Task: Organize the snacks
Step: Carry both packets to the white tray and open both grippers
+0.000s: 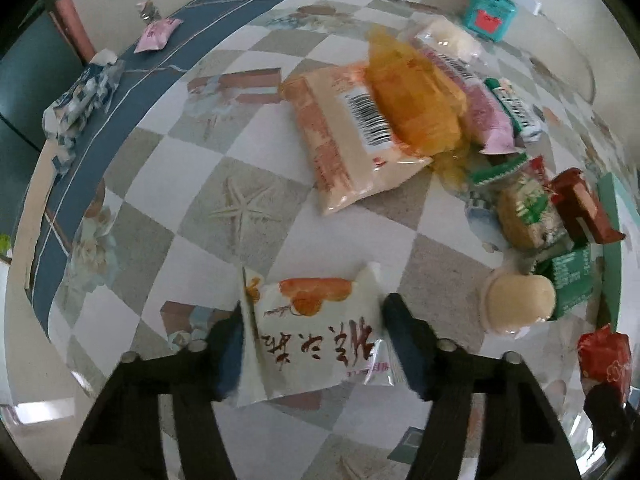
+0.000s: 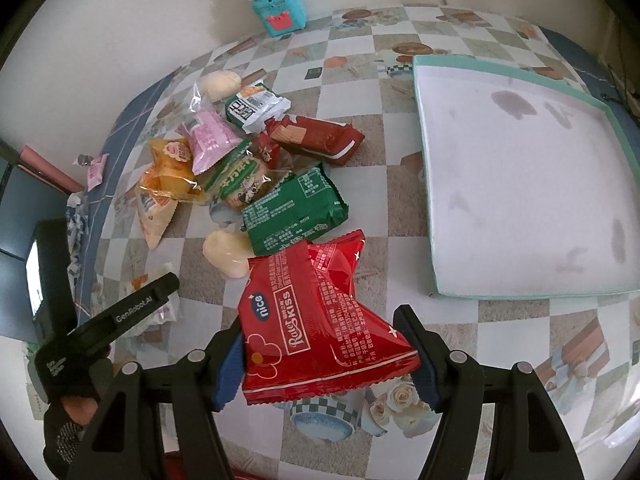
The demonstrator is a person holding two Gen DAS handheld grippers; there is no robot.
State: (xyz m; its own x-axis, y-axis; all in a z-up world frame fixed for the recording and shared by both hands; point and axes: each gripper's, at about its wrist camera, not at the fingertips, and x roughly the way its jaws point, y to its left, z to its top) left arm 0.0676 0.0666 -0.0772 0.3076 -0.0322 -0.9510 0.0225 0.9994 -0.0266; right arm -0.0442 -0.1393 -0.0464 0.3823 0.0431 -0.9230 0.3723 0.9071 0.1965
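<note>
My left gripper [image 1: 316, 346] points down at the checkered tablecloth, its blue pads against both sides of a white snack packet [image 1: 316, 320] with orange print that lies on the cloth. The packet's left edge is bent up against the left pad. In the right wrist view the same gripper's black finger [image 2: 136, 304] stands over that packet [image 2: 162, 312]. My right gripper [image 2: 326, 356] is shut on a red snack packet [image 2: 316, 320] and holds it above the table. A pile of mixed snacks [image 2: 240, 168] lies beyond it.
A shallow white tray with a teal rim [image 2: 424, 184] lies at the right, with nothing in it. A teal box [image 2: 280, 8] stands by the wall. A gloved hand [image 2: 72, 408] holds the left gripper. A pink packet [image 1: 156, 34] and crumpled wrapper [image 1: 80, 100] lie on the blue border.
</note>
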